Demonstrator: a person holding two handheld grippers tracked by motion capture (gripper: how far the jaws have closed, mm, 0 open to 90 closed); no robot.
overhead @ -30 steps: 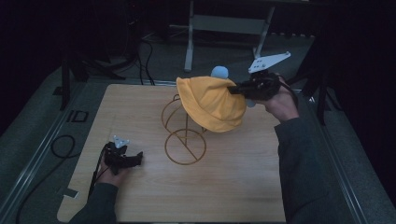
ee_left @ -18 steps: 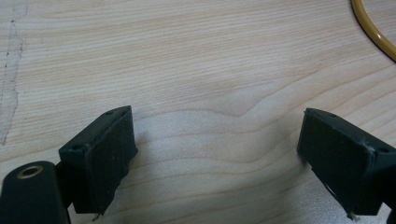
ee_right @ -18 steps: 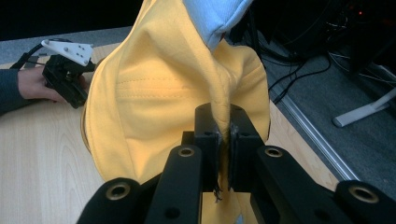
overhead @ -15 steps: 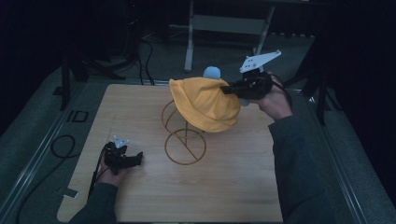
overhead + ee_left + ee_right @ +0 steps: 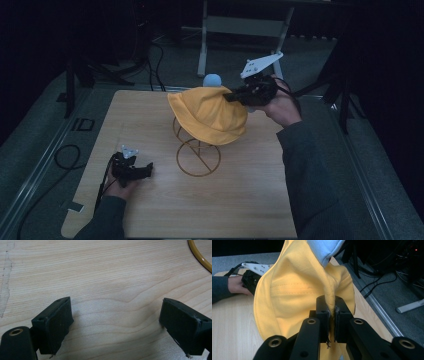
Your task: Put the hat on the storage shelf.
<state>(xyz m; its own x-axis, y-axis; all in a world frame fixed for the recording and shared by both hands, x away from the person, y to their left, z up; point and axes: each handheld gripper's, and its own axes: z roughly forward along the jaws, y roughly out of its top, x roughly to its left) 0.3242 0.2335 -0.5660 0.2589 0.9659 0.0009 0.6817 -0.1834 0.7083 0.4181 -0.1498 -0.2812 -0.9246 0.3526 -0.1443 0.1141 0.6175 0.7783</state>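
A pale wood-grain surface (image 5: 150,115) is carrying a thin golden wire stand (image 5: 198,156), where a soft yellow fabric hat (image 5: 210,115) is draping. The right gripper (image 5: 235,96) is pinching a fold at its crown, jaws clamped together. The left gripper (image 5: 142,171) is resting near the stand's ring base, jaws spread apart.

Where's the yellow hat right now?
High view: the yellow hat is up over the wire stand near the table's middle, pinched at its right side by the right gripper.
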